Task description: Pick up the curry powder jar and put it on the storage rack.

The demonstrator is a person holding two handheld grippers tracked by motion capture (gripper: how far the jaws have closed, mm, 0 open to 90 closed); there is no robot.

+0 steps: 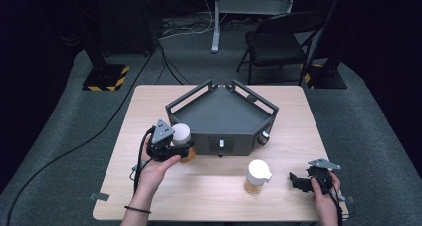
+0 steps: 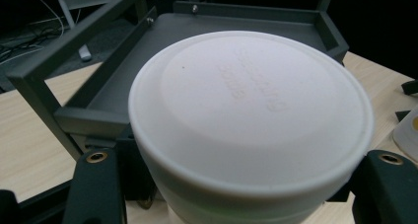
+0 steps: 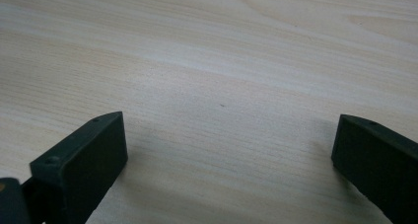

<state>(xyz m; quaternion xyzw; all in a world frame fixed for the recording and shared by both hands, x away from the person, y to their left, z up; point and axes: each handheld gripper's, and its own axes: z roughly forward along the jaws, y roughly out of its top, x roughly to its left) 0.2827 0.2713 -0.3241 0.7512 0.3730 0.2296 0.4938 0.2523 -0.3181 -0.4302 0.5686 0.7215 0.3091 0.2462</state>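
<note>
White-lidded jar [image 2: 251, 120] clamped in left gripper [image 1: 175, 147] fingers beside grey tray [image 1: 219, 111], right gripper [image 1: 301, 182] fingers wide over table [image 3: 207, 61]

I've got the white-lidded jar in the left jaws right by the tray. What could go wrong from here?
The jar hangs close to the grey tray, so its rail could catch it and tilt the amber contents. The left gripper seems to clamp near the white lid; it might slip. The second jar stands nearby.
</note>
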